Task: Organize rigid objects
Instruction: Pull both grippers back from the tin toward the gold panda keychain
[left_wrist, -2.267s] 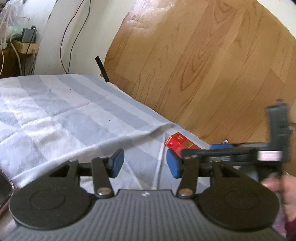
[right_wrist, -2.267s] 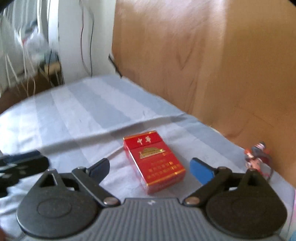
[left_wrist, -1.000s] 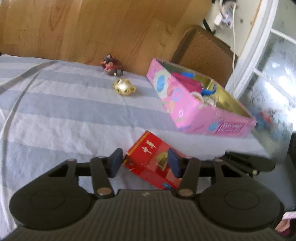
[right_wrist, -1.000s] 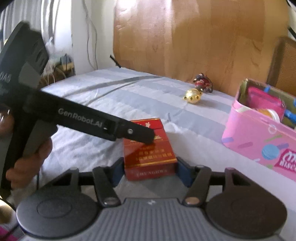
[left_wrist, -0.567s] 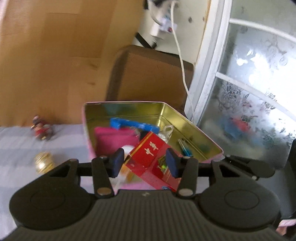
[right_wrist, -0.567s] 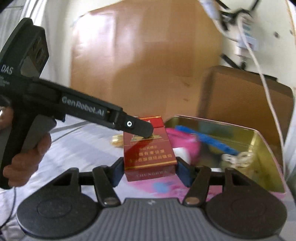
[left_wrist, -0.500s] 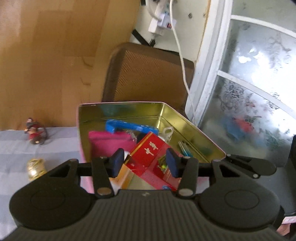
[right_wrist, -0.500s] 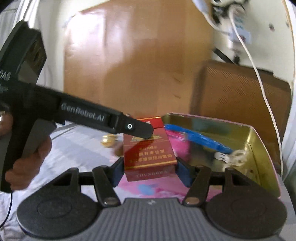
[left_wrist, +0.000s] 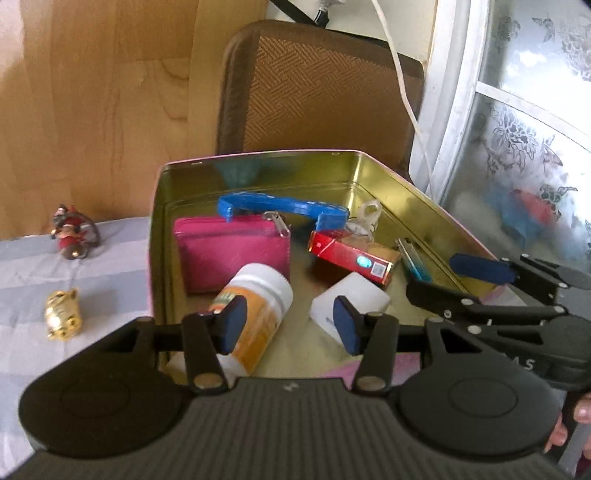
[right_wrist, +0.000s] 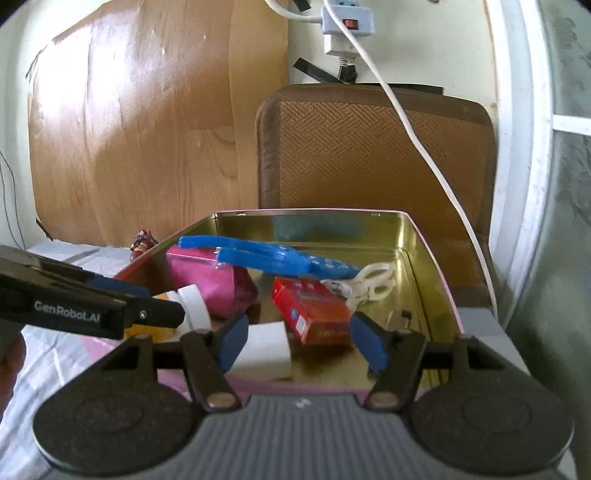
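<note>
The red cigarette pack (left_wrist: 347, 254) (right_wrist: 310, 310) lies tilted inside the pink tin (left_wrist: 258, 155) (right_wrist: 314, 212), free of both grippers. My left gripper (left_wrist: 288, 325) hovers over the tin's near edge, its jaws opening with nothing between the pads. My right gripper (right_wrist: 301, 341) is also over the near edge, jaws opening; the pack lies just beyond its pads, untouched. Each gripper shows in the other's view, the right one (left_wrist: 480, 269) at the tin's right side and the left one (right_wrist: 147, 314) at its left.
The tin also holds a pink wallet (left_wrist: 229, 254), a blue plastic piece (left_wrist: 280, 206), an orange bottle with a white cap (left_wrist: 255, 306) and a small white container (left_wrist: 351, 302). A gold figurine (left_wrist: 62, 314) and a red keychain doll (left_wrist: 70, 236) lie on the striped cloth left of it. A brown chair (right_wrist: 373, 155) stands behind.
Both grippers carried the red pack from the cloth up over the tin, then spread their pads. The pack has dropped out of them into the tin.
</note>
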